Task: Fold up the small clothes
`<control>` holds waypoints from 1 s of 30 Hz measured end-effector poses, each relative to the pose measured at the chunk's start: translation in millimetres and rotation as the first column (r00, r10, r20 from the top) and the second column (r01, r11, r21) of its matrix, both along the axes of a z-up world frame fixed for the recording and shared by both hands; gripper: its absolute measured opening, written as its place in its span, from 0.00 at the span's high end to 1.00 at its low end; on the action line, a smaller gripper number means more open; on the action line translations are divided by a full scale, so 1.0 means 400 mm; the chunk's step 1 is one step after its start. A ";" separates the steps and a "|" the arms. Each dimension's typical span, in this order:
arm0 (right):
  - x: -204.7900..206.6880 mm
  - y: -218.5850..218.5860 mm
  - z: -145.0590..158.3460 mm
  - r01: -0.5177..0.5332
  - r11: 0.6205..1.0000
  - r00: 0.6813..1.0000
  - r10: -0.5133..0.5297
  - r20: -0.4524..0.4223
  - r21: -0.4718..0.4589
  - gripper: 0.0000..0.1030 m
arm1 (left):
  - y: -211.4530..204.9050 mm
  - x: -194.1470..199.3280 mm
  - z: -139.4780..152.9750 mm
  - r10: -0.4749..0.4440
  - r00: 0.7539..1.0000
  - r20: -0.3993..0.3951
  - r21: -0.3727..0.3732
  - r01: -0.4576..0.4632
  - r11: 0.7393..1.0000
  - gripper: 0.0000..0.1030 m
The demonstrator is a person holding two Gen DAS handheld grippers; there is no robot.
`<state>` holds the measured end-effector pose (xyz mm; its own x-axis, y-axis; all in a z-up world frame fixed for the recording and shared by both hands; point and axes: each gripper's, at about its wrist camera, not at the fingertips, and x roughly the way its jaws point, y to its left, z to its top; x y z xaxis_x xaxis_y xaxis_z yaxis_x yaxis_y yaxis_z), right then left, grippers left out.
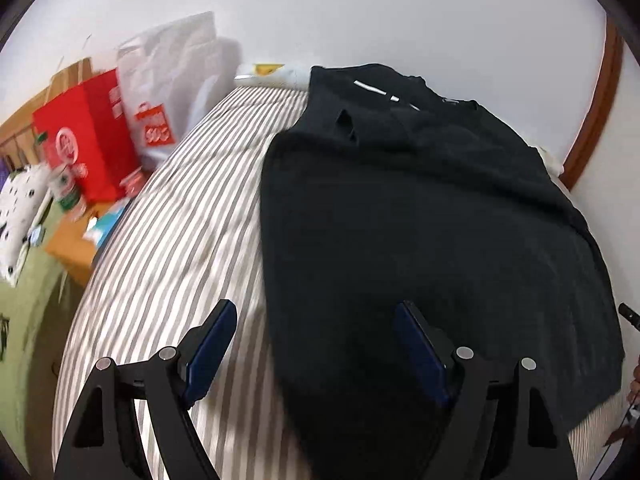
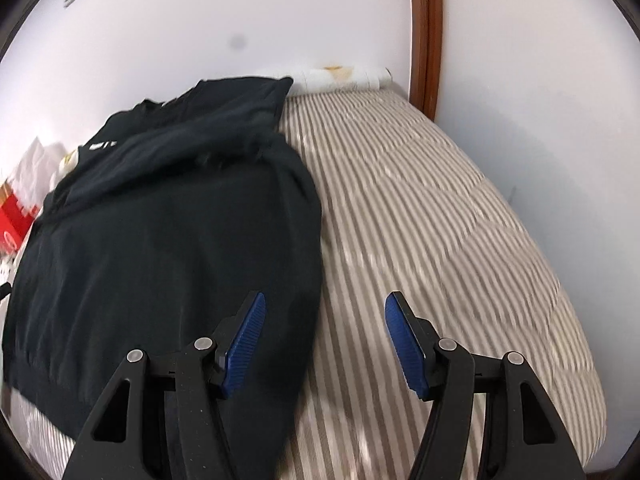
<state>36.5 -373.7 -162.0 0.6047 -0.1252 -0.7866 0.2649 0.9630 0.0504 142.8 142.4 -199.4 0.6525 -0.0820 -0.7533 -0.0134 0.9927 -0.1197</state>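
A black garment (image 1: 420, 216) lies on the striped bed (image 1: 168, 240), its sides folded in, with a white mark near its far end. My left gripper (image 1: 316, 312) is open and empty above the garment's near left edge. In the right wrist view the same black garment (image 2: 168, 240) covers the left half of the striped bed (image 2: 420, 220). My right gripper (image 2: 324, 304) is open and empty above the garment's near right edge.
A red bag (image 1: 88, 136) and a white plastic bag (image 1: 172, 80) stand left of the bed, with small items on a green floor (image 1: 28, 312). White walls and a brown wooden post (image 2: 426, 32) close in the far and right sides. A rolled white cloth (image 2: 340, 76) lies at the bed's far end.
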 end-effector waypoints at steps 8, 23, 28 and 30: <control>-0.106 -0.003 -0.014 -0.010 0.996 1.000 0.009 0.016 0.085 0.40 | 0.032 -0.124 -0.024 -0.049 0.998 -0.033 -0.117 0.044 0.992 0.24; -0.161 0.101 -0.023 -0.139 0.985 0.990 0.138 0.015 0.105 0.40 | -0.035 -0.125 -0.033 -0.037 0.999 0.022 -0.051 0.038 0.998 0.37; -0.111 0.124 -0.040 -0.118 0.989 0.993 0.117 0.009 0.084 0.40 | -0.060 -0.093 -0.029 -0.013 1.000 0.013 -0.002 0.013 1.000 0.48; -0.089 0.133 -0.043 -0.109 0.992 0.994 0.108 0.011 0.065 0.43 | -0.063 -0.083 -0.029 0.001 1.000 0.016 0.015 -0.001 1.000 0.58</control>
<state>0.8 -320.5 -179.3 0.6177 -0.0071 -0.7864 0.1584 0.9806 0.1156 109.7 117.3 -211.1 0.6645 -0.0700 -0.7440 -0.0127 0.9944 -0.1049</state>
